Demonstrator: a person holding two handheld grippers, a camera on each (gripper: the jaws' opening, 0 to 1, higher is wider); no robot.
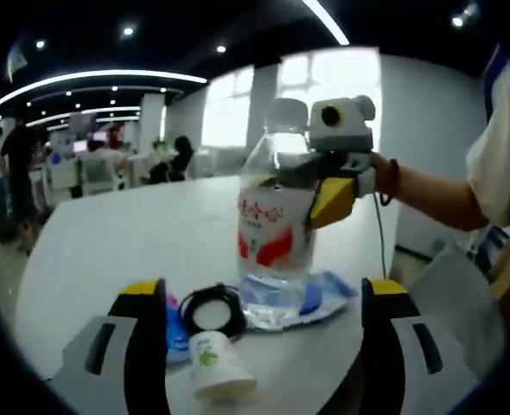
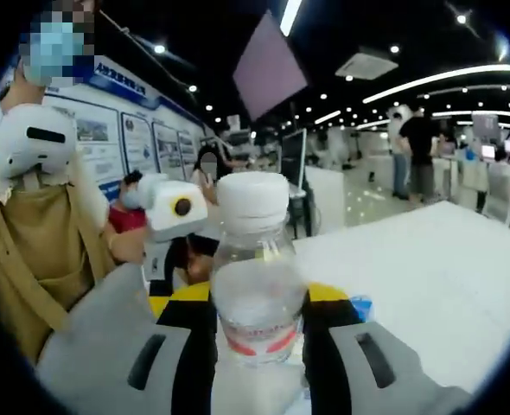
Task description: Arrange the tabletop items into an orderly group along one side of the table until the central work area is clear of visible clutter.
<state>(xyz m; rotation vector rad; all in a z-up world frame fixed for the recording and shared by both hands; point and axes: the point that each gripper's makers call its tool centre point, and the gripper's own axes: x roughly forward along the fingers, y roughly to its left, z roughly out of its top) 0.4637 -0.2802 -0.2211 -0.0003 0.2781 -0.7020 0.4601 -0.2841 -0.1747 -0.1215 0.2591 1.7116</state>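
In the left gripper view, the left claw (image 1: 264,324) is seen spread wide over the white table (image 1: 108,251), with nothing held between its yellow-tipped jaws. Between those jaws, near the table's near edge, a small white bottle with a green mark (image 1: 215,363) is seen lying on its side. Just behind it a coiled black cable (image 1: 212,309) is laid, touching a blue-and-white plastic wrapper (image 1: 324,294). A clear water bottle with a red-and-white label (image 1: 275,226) is seen upright over the wrapper, well in from the table's far edge. It is gripped at its upper part by the right claw (image 1: 311,194), which is brought in from the right by a person's hand (image 1: 378,177) with a dark wristband.

In the right gripper view, the water bottle (image 2: 257,298) is clamped between the right claw's (image 2: 259,316) two jaws, its white cap uppermost. The jaws are closed against the bottle's sides. Beyond the bottle, to the left, the left claw (image 2: 170,277) is glimpsed; how far it is open cannot be told here. The table's (image 2: 428,268) white top is seen stretching away to the right, and a scrap of the blue wrapper (image 2: 360,307) is visible just beside the right jaw.
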